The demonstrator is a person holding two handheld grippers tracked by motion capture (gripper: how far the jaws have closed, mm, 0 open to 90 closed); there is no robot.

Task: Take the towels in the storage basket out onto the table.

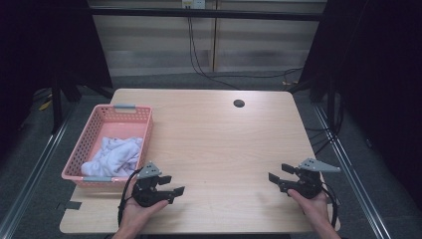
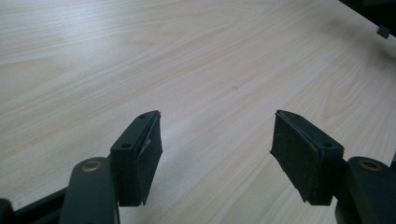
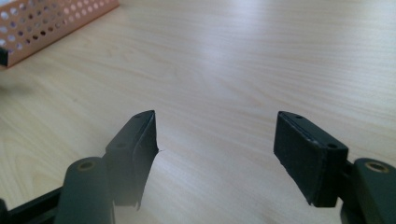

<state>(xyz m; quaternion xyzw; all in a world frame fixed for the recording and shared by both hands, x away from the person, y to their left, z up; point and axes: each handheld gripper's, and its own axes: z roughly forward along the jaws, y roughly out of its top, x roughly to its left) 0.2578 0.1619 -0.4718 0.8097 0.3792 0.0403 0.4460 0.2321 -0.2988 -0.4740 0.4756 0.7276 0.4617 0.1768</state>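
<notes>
The pale wood-grain worktop (image 1: pixel 219 149) carries a pink perforated plastic basket (image 1: pixel 142 130), which serves as the landmark here. Inside the basket lies a crumpled white cloth (image 1: pixel 115 155), bunched toward the basket's near end and touching its walls.

Just beside the basket's near right corner, the left tool (image 1: pixel 171 185) sits cradled in the person's left hand (image 1: pixel 137 211), palm up under the body, forearm coming in from the worktop's near edge. Its jaws point away from the basket, across the worktop, and stand released with nothing between them. Well apart from the basket, near the opposite side, the right tool (image 1: pixel 279 174) is held in the right hand (image 1: pixel 313 206), its jaws aimed back toward the basket and likewise spread wide and empty.

The left gripper view shows the left tool (image 2: pixel 217 140) above bare wood grain, with a small dark block (image 2: pixel 383 31) far off. The right gripper view shows the right tool (image 3: pixel 215 140) over the worktop and adds the basket (image 3: pixel 51 23) wall at the far left corner.
</notes>
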